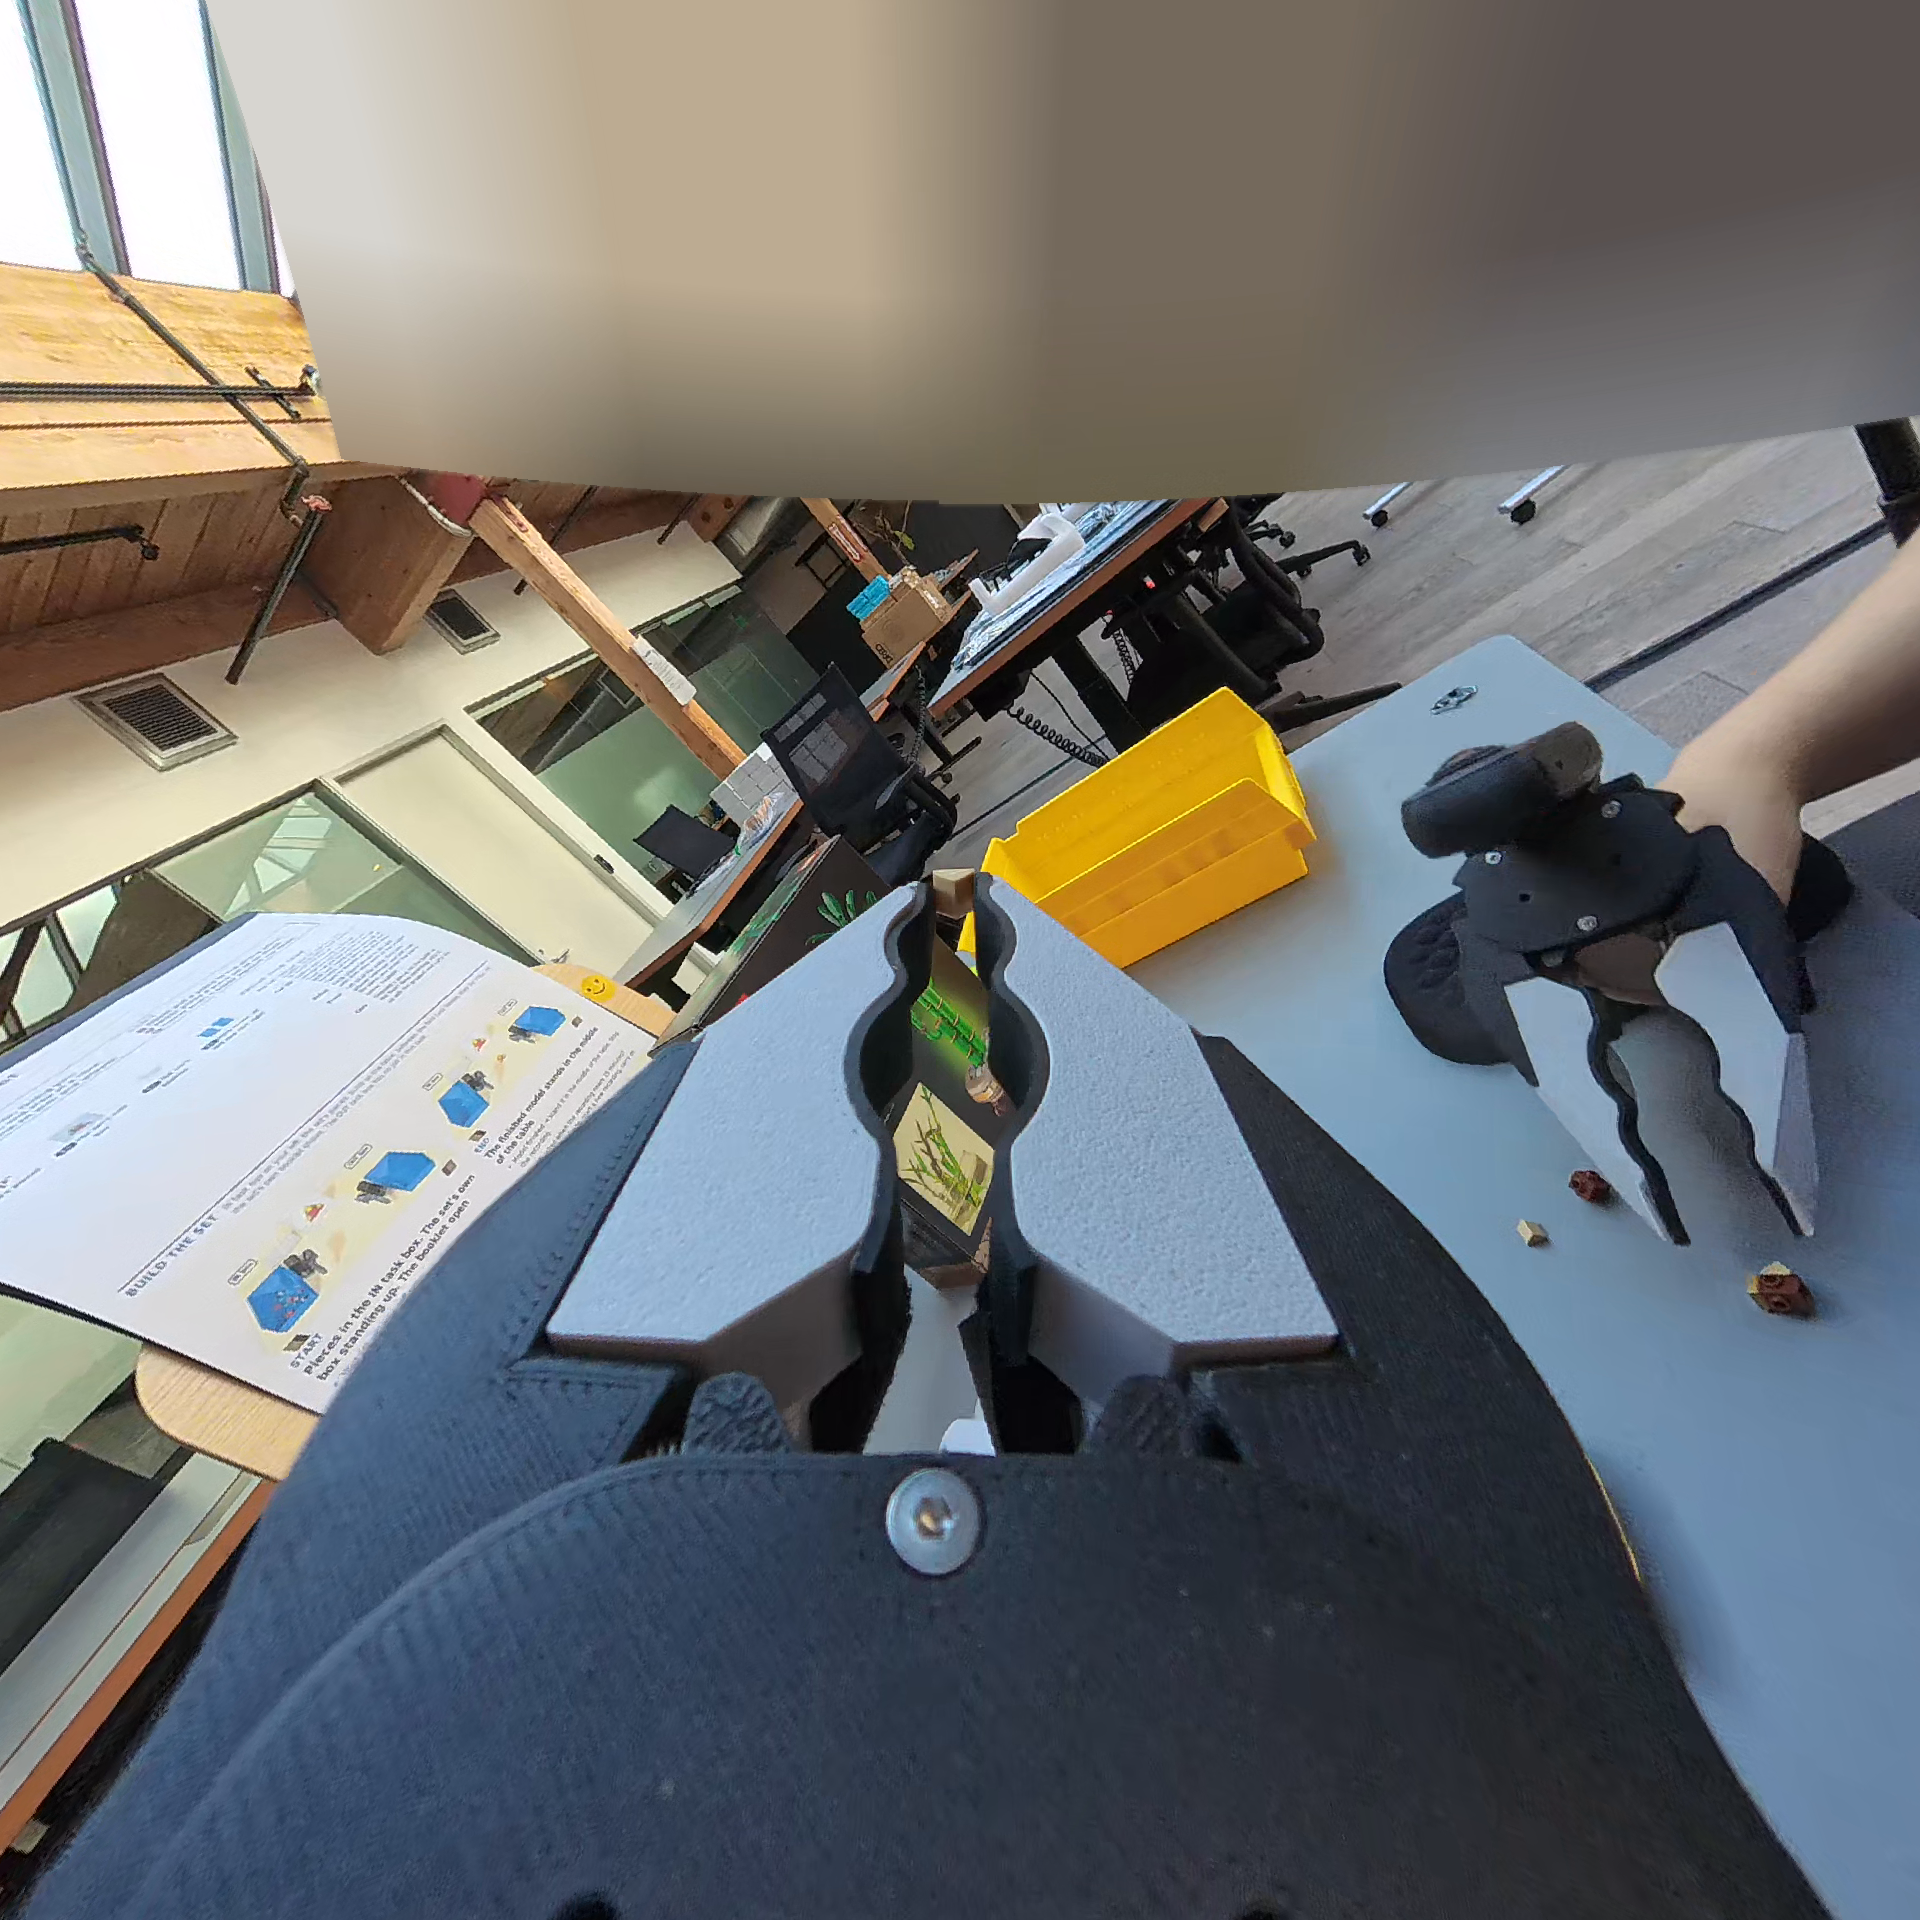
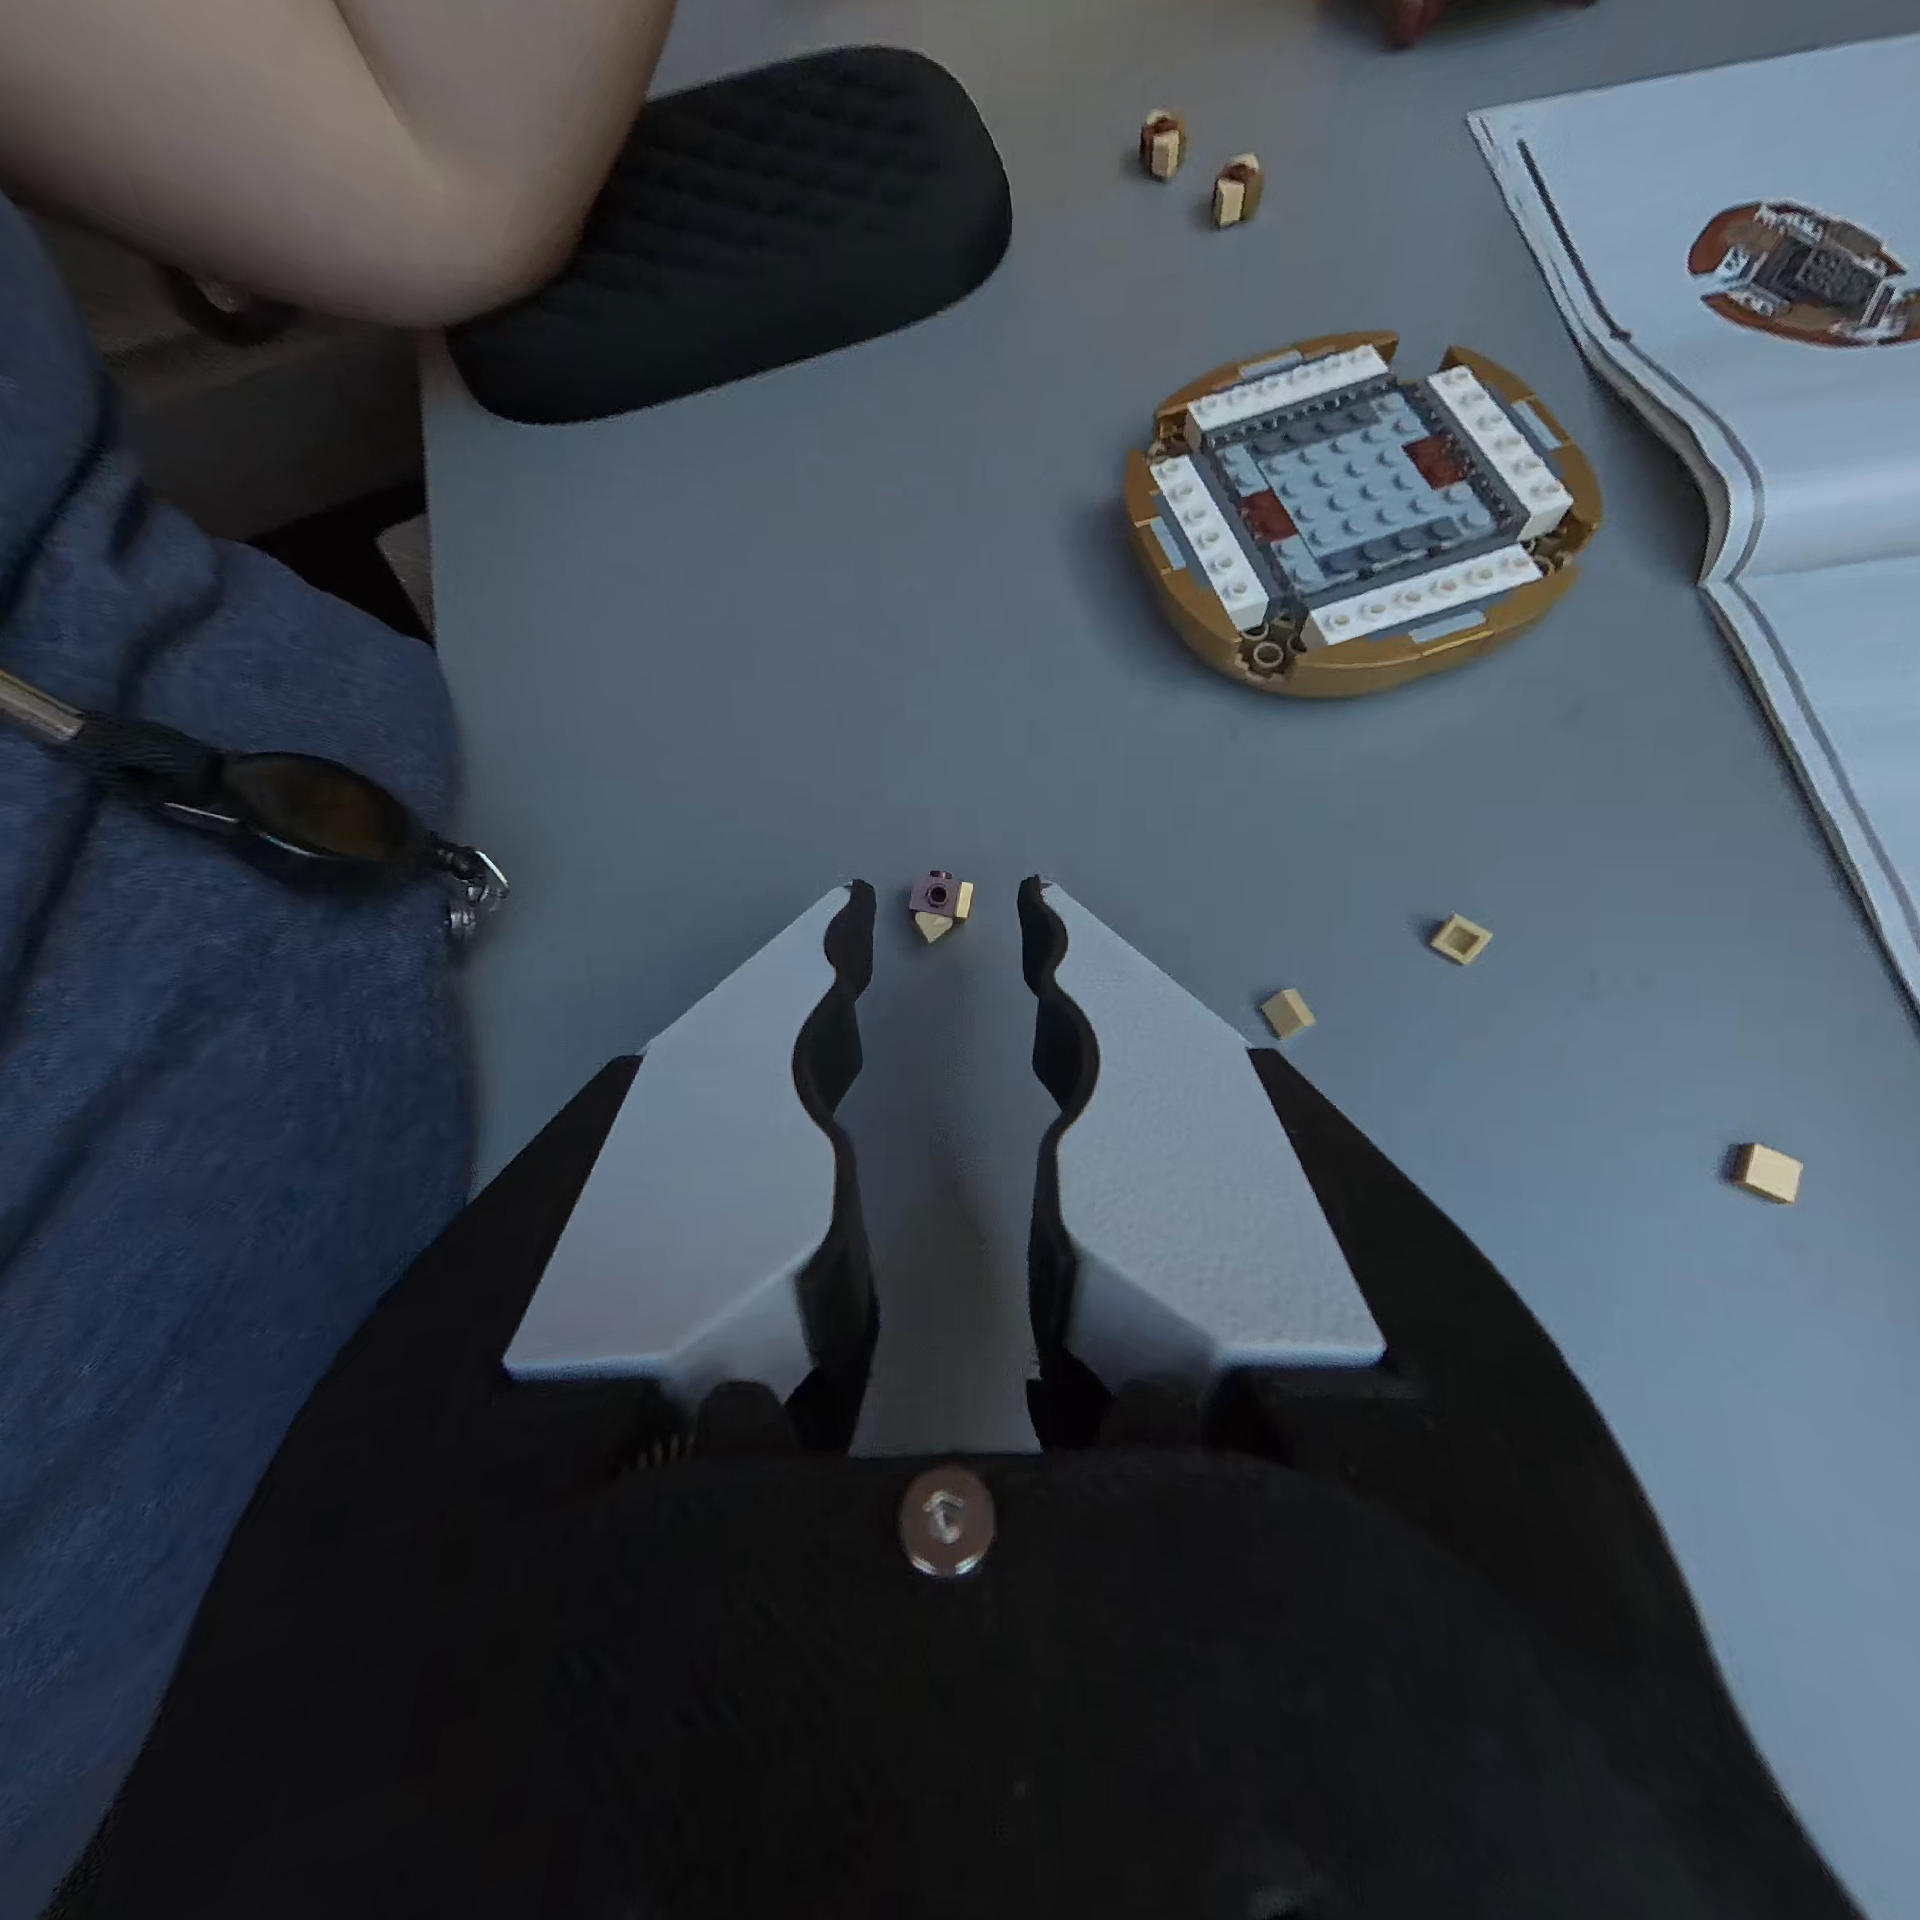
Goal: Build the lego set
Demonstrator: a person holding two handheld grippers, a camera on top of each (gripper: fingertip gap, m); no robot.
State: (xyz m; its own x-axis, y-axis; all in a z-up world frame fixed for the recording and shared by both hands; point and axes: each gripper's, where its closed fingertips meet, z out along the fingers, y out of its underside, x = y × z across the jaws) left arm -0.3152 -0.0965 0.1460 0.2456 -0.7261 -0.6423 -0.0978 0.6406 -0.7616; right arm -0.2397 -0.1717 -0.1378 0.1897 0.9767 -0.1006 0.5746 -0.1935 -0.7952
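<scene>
My left gripper (image 1: 953,902) is lifted off the table and shut on a small tan brick (image 1: 953,888) at its tips. My right gripper (image 2: 945,891) is open, low over the grey table (image 2: 727,675). A small brown and tan piece (image 2: 940,907) lies on the table between its fingertips. The right gripper also shows in the left wrist view (image 1: 1740,1231), held by a hand. The round gold-rimmed build (image 2: 1361,509), with white bricks around a grey studded middle, sits ahead and to the right.
Loose tan tiles (image 2: 1286,1013) (image 2: 1460,938) (image 2: 1764,1172) lie to the right. Two small tan-brown assemblies (image 2: 1162,143) are farther off. An open booklet (image 2: 1818,416) is at the right. A yellow bin (image 1: 1153,831), the set's box (image 1: 945,1132) and an instruction sheet (image 1: 260,1143) stand beyond. A person's leg (image 2: 208,1039) borders the table's left edge. Left tips to right tips: about 30 cm.
</scene>
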